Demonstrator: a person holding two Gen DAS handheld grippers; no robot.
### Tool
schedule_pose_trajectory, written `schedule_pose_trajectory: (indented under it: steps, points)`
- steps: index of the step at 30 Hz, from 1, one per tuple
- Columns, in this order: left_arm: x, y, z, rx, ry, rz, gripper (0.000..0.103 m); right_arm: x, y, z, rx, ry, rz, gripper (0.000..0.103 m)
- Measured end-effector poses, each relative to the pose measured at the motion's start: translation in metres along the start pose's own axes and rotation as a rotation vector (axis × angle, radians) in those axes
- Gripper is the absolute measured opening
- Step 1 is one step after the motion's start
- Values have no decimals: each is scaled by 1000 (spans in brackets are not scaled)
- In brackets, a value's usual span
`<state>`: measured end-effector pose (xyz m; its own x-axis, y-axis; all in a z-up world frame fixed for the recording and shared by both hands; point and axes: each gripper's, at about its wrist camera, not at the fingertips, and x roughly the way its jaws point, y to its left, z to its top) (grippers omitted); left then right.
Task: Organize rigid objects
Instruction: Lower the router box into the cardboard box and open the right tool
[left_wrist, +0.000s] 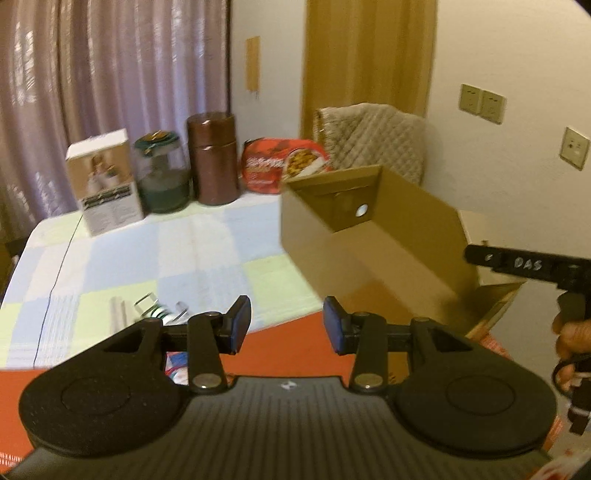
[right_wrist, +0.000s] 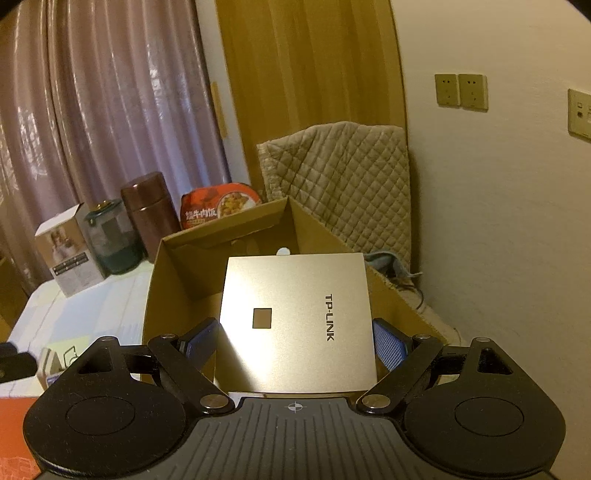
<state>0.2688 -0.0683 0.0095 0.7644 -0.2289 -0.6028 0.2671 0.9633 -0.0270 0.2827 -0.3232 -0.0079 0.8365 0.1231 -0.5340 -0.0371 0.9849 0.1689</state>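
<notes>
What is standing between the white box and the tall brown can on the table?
A glass jar with a dark lid stands between the white box and the brown can. Both views show it.

A champagne-gold box (right_wrist: 299, 325) is sitting between blue-padded jaws, above a plain brown carton (right_wrist: 177, 280). Beyond them, a pale blue-and-green checked cloth (left_wrist: 155, 258) is covering the tabletop.

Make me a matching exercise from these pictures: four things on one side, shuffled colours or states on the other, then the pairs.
1. tall cylindrical metal canister
2. flat square TP-LINK box
3. open cardboard carton
4. round glass jar

A. plain tan
B. held in the right gripper jaws
C. dark green tint
D. glossy brown

Pairs: 1-D, 2-B, 3-A, 4-C
</notes>
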Motion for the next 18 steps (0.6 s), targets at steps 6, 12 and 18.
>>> schedule_pose_trajectory:
  steps: [6, 12, 18]
  points:
    - [-1, 10, -10, -19, 9, -4, 37, 5, 7, -2, -16, 1, 6, 85]
    - [-2, 11, -11, -29, 5, -24, 37, 11, 10, -7, -47, -23, 0, 85]
    - [-8, 18, -16, -28, 1, -16, 37, -12, 5, -5, 8, -95, -2, 89]
